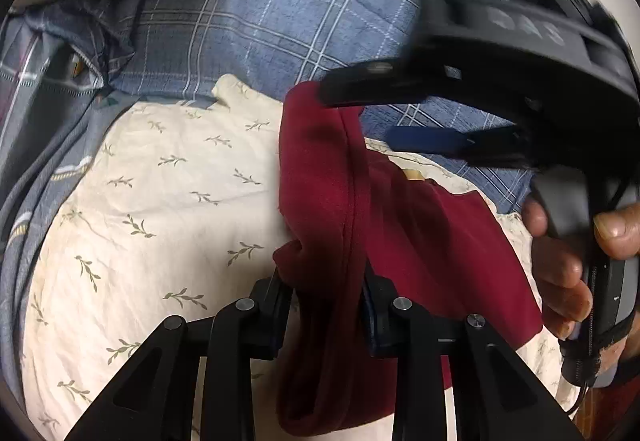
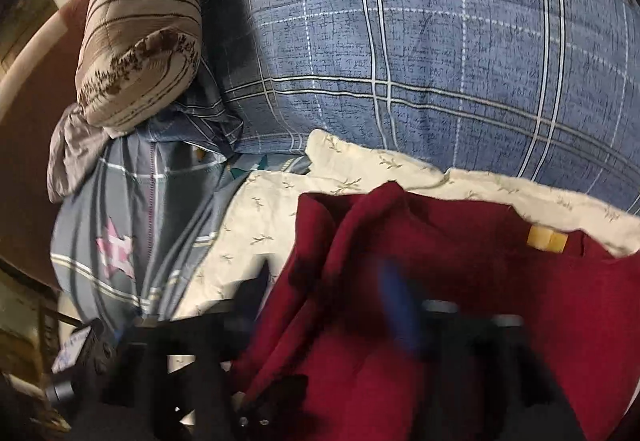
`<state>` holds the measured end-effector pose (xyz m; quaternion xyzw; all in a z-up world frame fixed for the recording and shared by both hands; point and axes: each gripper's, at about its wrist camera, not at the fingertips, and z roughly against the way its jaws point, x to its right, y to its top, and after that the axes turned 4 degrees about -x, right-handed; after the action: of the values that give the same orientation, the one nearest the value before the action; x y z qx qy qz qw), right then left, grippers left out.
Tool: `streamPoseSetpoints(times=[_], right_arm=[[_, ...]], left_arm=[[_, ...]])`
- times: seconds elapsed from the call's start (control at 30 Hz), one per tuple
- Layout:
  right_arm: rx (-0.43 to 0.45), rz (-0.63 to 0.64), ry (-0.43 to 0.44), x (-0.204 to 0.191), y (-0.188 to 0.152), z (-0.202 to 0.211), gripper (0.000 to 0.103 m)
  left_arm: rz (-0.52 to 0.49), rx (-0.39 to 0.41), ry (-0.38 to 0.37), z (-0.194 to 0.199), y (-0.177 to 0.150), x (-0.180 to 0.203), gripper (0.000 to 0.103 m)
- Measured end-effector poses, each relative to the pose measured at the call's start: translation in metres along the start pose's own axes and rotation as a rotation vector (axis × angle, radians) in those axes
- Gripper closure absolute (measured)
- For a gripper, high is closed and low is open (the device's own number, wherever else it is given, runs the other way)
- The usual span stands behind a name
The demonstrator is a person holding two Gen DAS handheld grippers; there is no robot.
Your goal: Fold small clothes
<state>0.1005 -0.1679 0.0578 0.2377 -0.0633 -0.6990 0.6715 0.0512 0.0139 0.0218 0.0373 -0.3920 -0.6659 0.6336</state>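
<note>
A dark red garment (image 1: 424, 241) lies partly bunched on a cream leaf-print sheet (image 1: 160, 193). My left gripper (image 1: 326, 301) is shut on a fold of the red garment and holds it raised. My right gripper (image 1: 360, 121) enters the left wrist view from the upper right with its jaws apart, its upper finger over the garment's top edge. In the right wrist view the red garment (image 2: 460, 281) with a yellow neck label (image 2: 546, 239) fills the lower right, and my right gripper (image 2: 328, 293) is blurred over it, jaws apart.
A large blue plaid pillow (image 1: 280, 21) lies behind the sheet. A beige striped cushion (image 2: 140, 25) sits at the upper left, with a grey-blue plaid blanket (image 2: 120, 241) below it along the left side.
</note>
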Motion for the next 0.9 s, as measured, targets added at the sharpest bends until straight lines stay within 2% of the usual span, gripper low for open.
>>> streamPoseSetpoints(times=[0.13,0.23,0.27,0.3,0.33,0.4,0.53,0.6,0.63,0.67,0.7,0.77,0.9], right_arm=[[-0.122,0.093,-0.059,-0.026,0.005,-0.025,0.018],[-0.204,0.153,-0.126,-0.037,0.004,-0.054,0.020],[-0.212,0.165,-0.142,-0.038,0.003,-0.059,0.037],[-0.198,0.174,-0.180,-0.036,0.001,-0.060,0.052],[-0.181,0.179,-0.194,-0.034,-0.001,-0.058,0.075],[-0.126,0.163,-0.143,-0.025,-0.004,-0.046,0.078],[-0.064,0.143,-0.094,-0.014,-0.009,-0.025,0.081],[-0.039,0.139,-0.076,-0.008,-0.012,-0.016,0.082],[-0.024,0.137,-0.069,-0.005,-0.012,-0.011,0.082],[-0.011,0.134,-0.060,-0.001,-0.013,-0.006,0.083],[0.001,0.128,-0.055,0.002,-0.014,0.000,0.084],[0.023,0.115,-0.045,0.013,-0.016,0.013,0.086],[0.086,0.111,-0.082,0.039,-0.024,0.052,0.087]], left_arm=[[-0.038,0.018,-0.004,0.007,-0.001,0.009,0.076],[-0.060,0.013,0.005,0.010,-0.003,0.011,0.075],[-0.060,0.002,0.016,0.009,-0.002,0.010,0.074],[-0.051,-0.016,0.036,0.008,-0.003,0.008,0.069],[-0.034,-0.024,0.051,0.008,-0.003,0.005,0.056],[-0.023,-0.022,0.071,0.010,-0.003,0.003,0.039],[-0.056,-0.028,0.086,0.013,-0.008,0.010,0.038],[-0.090,-0.048,0.091,0.010,-0.013,0.019,0.044],[-0.107,-0.059,0.088,0.009,-0.017,0.023,0.068],[-0.124,-0.071,0.073,0.009,-0.018,0.029,0.082],[-0.134,-0.068,0.058,0.011,-0.017,0.036,0.086],[-0.151,-0.035,0.040,0.020,-0.014,0.053,0.088],[-0.226,-0.028,-0.026,0.029,-0.009,0.096,0.090]])
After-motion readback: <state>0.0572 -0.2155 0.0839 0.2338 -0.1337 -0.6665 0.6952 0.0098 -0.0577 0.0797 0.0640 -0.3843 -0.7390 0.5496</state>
